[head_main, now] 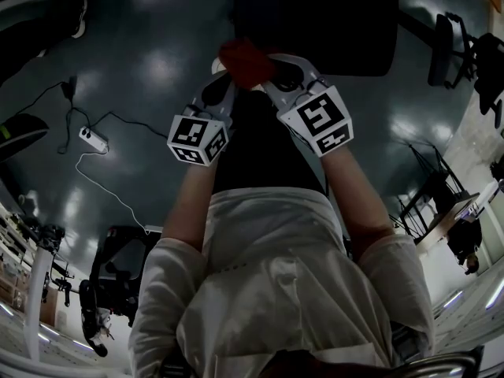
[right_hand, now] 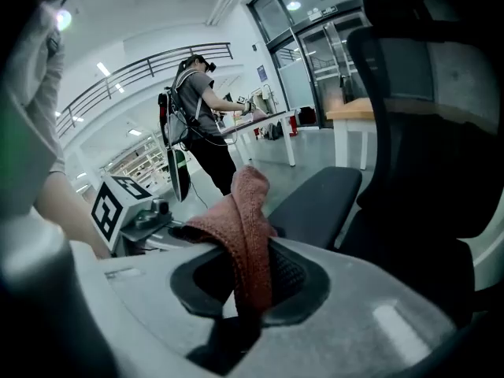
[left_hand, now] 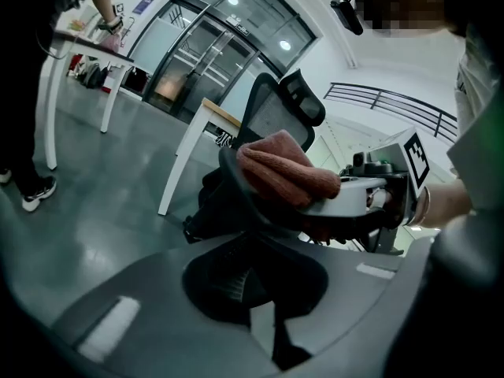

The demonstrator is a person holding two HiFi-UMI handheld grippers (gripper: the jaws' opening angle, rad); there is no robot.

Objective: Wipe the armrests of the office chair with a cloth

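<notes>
The chair [head_main: 315,22] stands dark ahead. Its armrest [right_hand: 315,199] runs lengthwise away from the right gripper [right_hand: 250,278], rising toward the backrest [right_hand: 425,93]. The red cloth [right_hand: 248,227] stands upright at the armrest's near end (folded, pinched fast in the right jaws). The left gripper [left_hand: 256,286] clamps the armrest's dark edge just beside it.

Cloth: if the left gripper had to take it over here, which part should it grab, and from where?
Probably the thick bunched fold of the cloth bulging beyond the right gripper, approached from the armrest side with jaws across the roll. That end stands free; the other end is pinched in the right jaws.
</notes>
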